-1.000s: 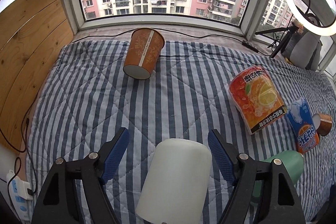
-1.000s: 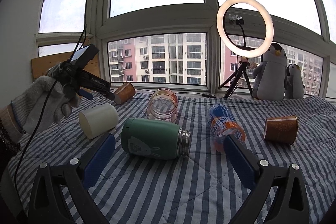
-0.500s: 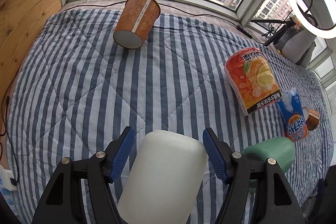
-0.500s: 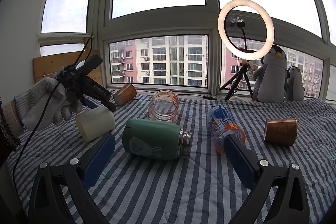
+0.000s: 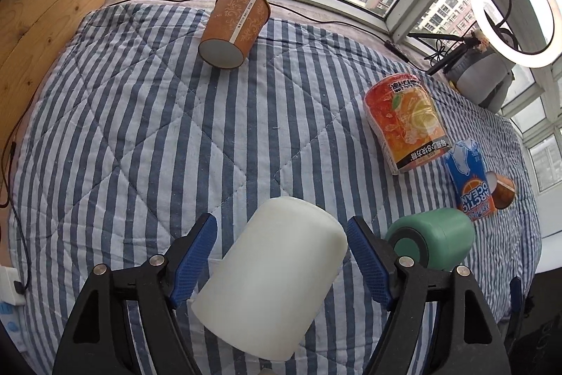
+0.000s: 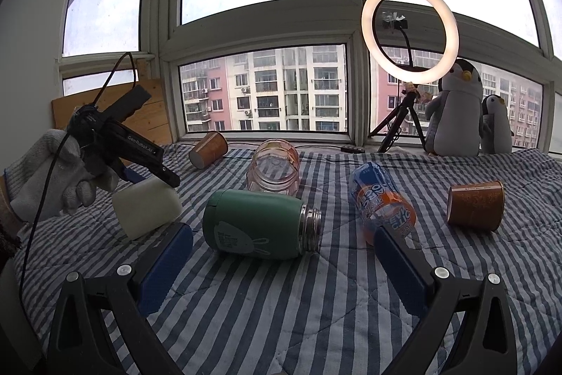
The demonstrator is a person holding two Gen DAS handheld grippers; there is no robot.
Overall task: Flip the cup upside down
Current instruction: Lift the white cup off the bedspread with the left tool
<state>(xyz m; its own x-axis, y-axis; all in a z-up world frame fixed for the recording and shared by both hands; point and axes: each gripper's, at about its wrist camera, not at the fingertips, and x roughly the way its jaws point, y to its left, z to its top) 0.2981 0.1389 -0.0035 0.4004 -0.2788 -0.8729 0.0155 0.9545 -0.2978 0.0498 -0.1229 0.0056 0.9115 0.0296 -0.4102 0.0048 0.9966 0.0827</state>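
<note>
Left gripper (image 5: 281,255) was spread wide around the white cup (image 5: 274,276), which lay on its side on the striped quilt (image 5: 147,136) between the blue pads (image 5: 193,255) — gaps showed on both sides, neither pad touching. Right gripper (image 6: 281,269) hung open and empty over the quilt, the green flask (image 6: 256,224) lying just past its fingers. Farther off lay a clear pink jar (image 6: 274,169), a blue-orange can (image 6: 381,202), two brown paper cups (image 6: 209,148) (image 6: 476,204) — then ring light (image 6: 409,30) and plush penguins (image 6: 455,108) at the window.
</note>
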